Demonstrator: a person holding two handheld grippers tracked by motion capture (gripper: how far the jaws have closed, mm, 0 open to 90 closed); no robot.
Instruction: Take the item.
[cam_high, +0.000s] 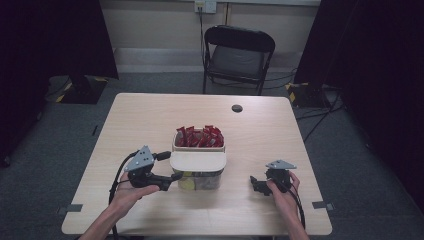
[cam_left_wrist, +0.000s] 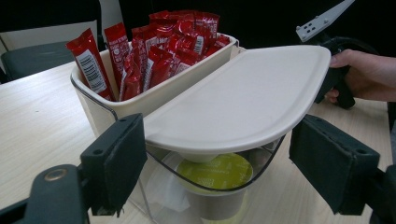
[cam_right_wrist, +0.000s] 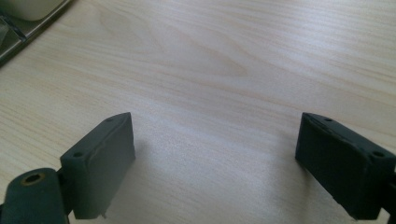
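A clear box (cam_high: 200, 180) stands mid-table with a cream tray (cam_high: 198, 148) on top, packed with red sachets (cam_high: 199, 136) (cam_left_wrist: 159, 46). A cream lid (cam_high: 197, 160) (cam_left_wrist: 243, 102) lies tilted over the box's front half. Under it sits a green-topped pod (cam_left_wrist: 217, 172). My left gripper (cam_high: 171, 181) (cam_left_wrist: 219, 154) is open at the box's near left corner, one jaw on each side of the lid's front edge, without touching it. My right gripper (cam_high: 256, 185) (cam_right_wrist: 215, 154) is open just above bare table, to the right of the box and apart from it.
A small black disc (cam_high: 237, 108) lies on the far part of the wooden table (cam_high: 150, 115). A black folding chair (cam_high: 239, 55) stands beyond the far edge. The box's corner (cam_right_wrist: 18, 28) lies at the top left of the right gripper view.
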